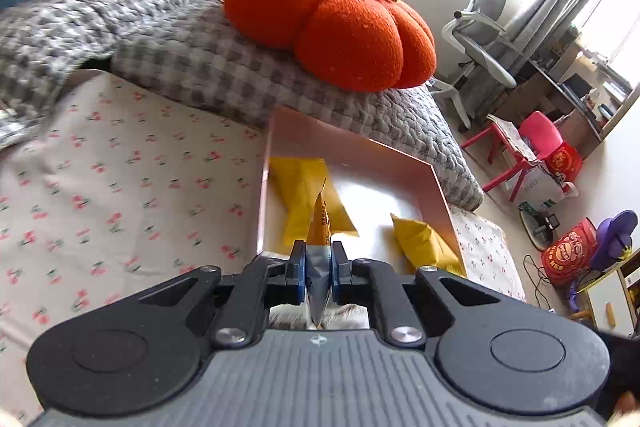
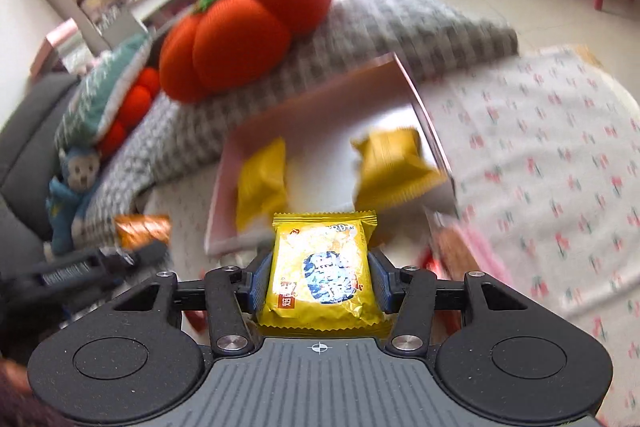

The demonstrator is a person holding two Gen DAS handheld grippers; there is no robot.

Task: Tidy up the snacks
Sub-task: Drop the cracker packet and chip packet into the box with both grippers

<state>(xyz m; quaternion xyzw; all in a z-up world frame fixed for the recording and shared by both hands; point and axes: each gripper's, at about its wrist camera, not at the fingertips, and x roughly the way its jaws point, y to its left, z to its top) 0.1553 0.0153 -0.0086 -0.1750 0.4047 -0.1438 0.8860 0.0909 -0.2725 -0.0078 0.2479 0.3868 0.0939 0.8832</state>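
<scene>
1. Yellow snack packet [image 2: 322,273] between the right tongs [image 2: 320,281]: the letters "RD" near its top edge; the characters on its blue emblem are too blurred to read.
2. Orange packet [image 1: 319,227] in the left tongs [image 1: 319,267]: print too small to read.

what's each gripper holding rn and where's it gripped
Left gripper pinches an orange snack packet at its lower end. Right gripper clamps a yellow snack packet by its side edges.

Motion blur smears the pink box [image 2: 320,115], its two yellow packets [image 2: 262,179] and the orange packet [image 2: 142,229].
</scene>
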